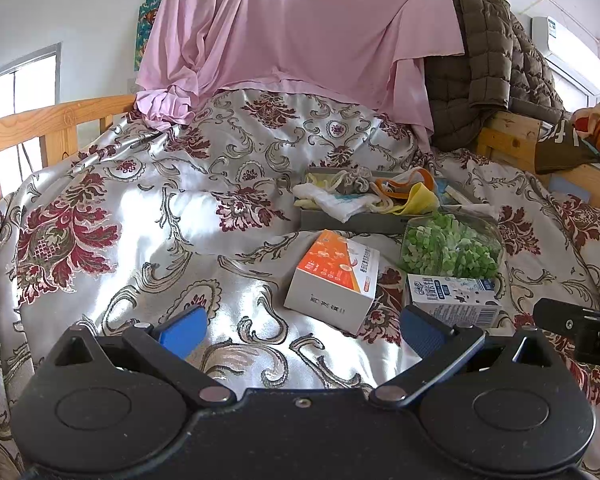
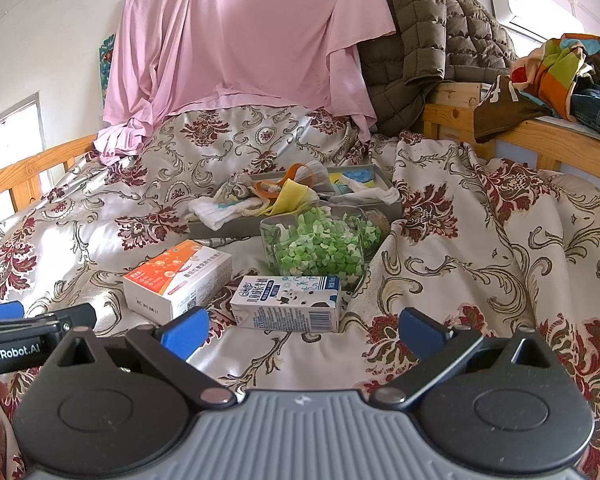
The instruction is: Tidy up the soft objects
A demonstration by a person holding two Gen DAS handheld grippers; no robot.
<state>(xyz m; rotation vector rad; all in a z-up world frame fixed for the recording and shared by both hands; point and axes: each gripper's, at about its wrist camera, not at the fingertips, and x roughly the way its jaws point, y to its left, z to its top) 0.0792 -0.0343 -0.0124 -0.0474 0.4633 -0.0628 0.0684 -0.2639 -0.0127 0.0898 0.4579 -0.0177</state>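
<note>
A grey divided tray (image 1: pixel 352 222) (image 2: pixel 228 230) lies on the bed, heaped with soft items: a white cloth (image 1: pixel 336 200) (image 2: pixel 216 210), a yellow cloth (image 1: pixel 418 200) (image 2: pixel 292 196), a grey drawstring pouch (image 1: pixel 354 180) (image 2: pixel 236 188) and an orange strap (image 2: pixel 296 170). My left gripper (image 1: pixel 302 332) hovers open above the quilt, short of the orange-and-white box (image 1: pixel 334 278). My right gripper (image 2: pixel 304 332) is open just in front of the milk carton (image 2: pixel 288 302). Neither holds anything.
A clear bag of green pieces (image 1: pixel 448 246) (image 2: pixel 320 246) lies between the tray and the milk carton (image 1: pixel 454 300). The floral quilt (image 1: pixel 140 220) covers the bed. A pink sheet (image 1: pixel 300 32) and brown padded jacket (image 2: pixel 432 40) hang behind. Wooden rails (image 2: pixel 540 140) run along both sides.
</note>
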